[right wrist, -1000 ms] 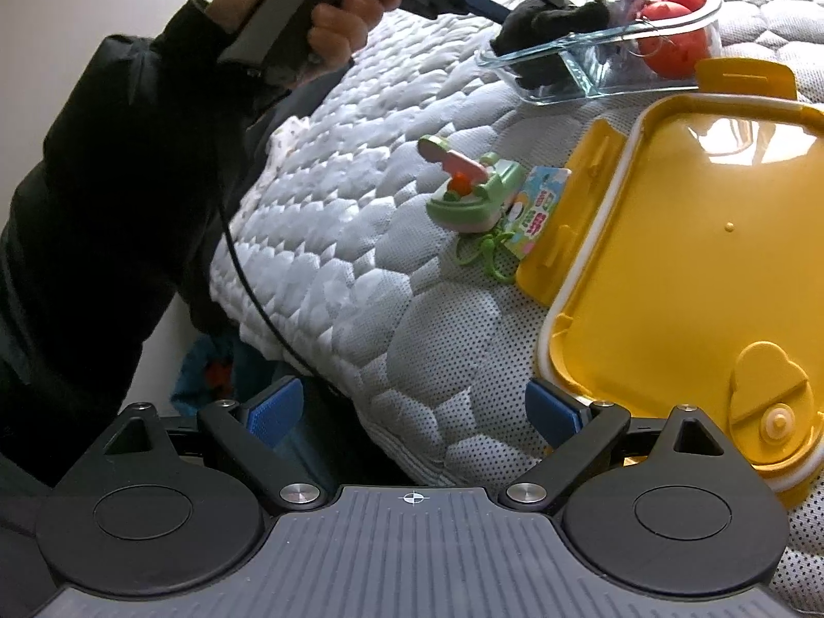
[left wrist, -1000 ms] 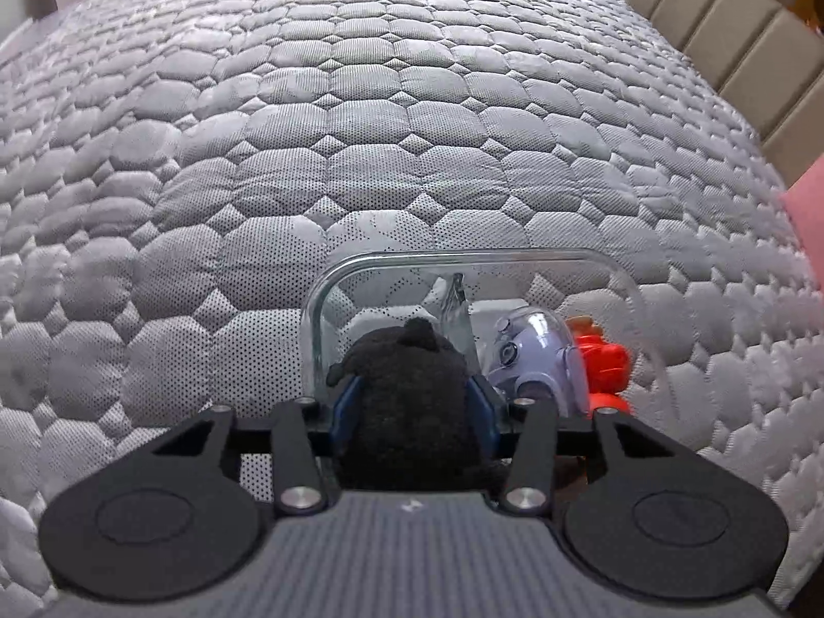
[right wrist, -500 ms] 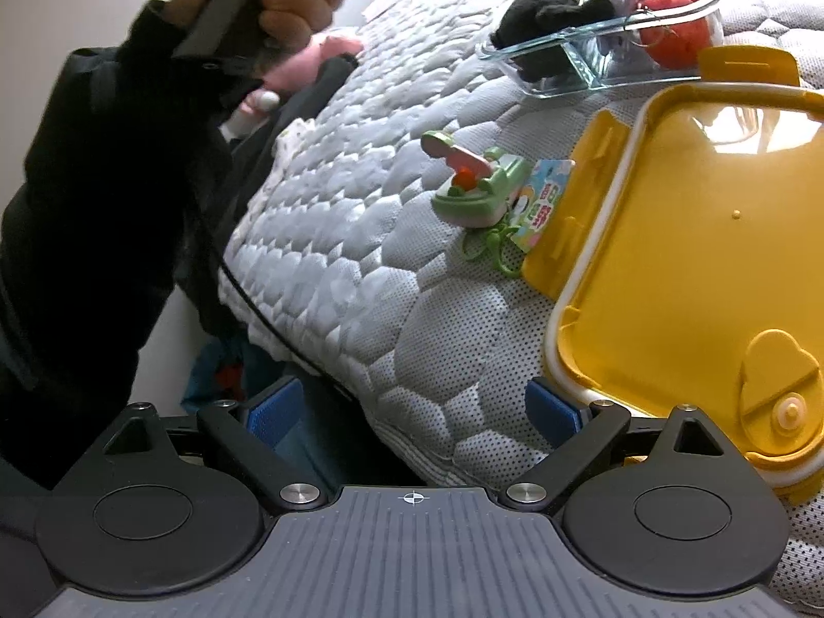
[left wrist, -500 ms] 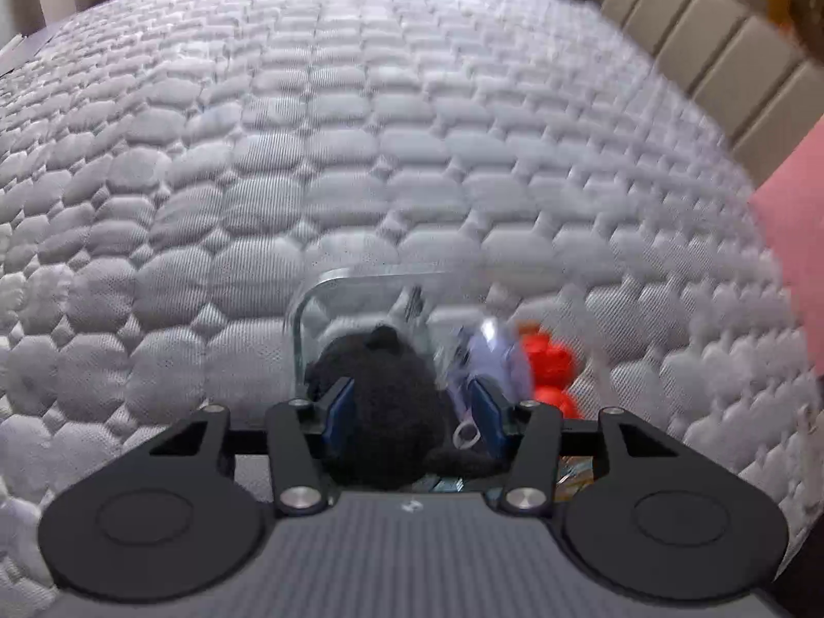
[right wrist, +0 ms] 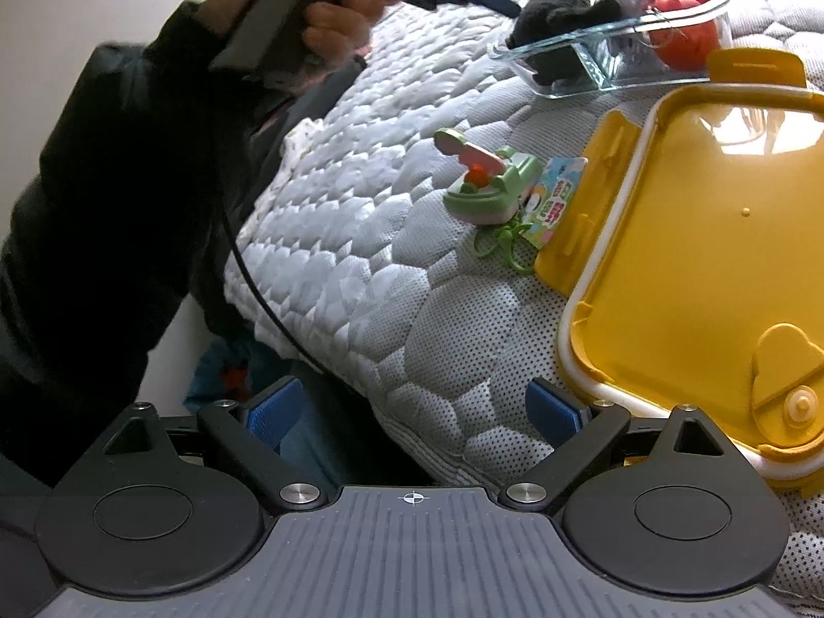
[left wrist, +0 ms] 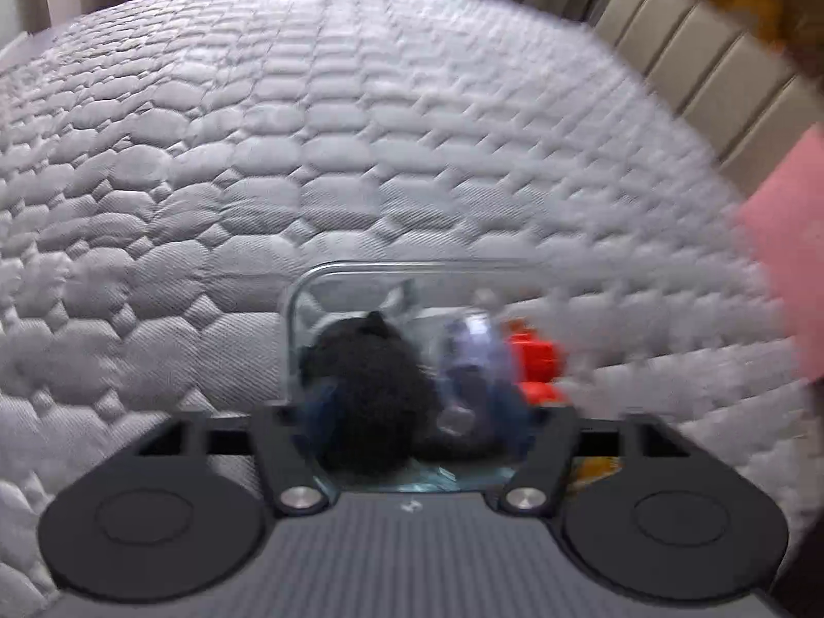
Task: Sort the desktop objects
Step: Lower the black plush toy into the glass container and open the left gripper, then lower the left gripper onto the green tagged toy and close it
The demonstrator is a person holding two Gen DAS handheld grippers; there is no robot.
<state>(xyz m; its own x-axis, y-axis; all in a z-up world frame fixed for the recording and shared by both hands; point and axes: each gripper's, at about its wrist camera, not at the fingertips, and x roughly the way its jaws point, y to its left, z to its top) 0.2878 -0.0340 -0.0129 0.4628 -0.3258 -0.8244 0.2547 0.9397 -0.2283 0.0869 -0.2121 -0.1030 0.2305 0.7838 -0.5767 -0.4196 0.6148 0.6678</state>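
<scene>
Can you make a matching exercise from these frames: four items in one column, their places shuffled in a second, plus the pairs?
Items:
1. black plush toy
2. green plastic toy with a tag
3. yellow plastic lid
4. round red toy

Places:
A. flat on the quilt, nearest the right gripper
B. left end of the clear glass dish
C. on the quilt beside the lid
D. right end of the glass dish

Pairs: 1-B, 2-C, 3-A, 4-D

Visibility limits: motion blur and cropped edges

Left wrist view smeared; glass dish (left wrist: pixel 360 273) contents indistinct. Yellow lid (right wrist: pixel 721 237) cut off at 3 o'clock; pink object (left wrist: pixel 788 257) cropped, unidentifiable.
</scene>
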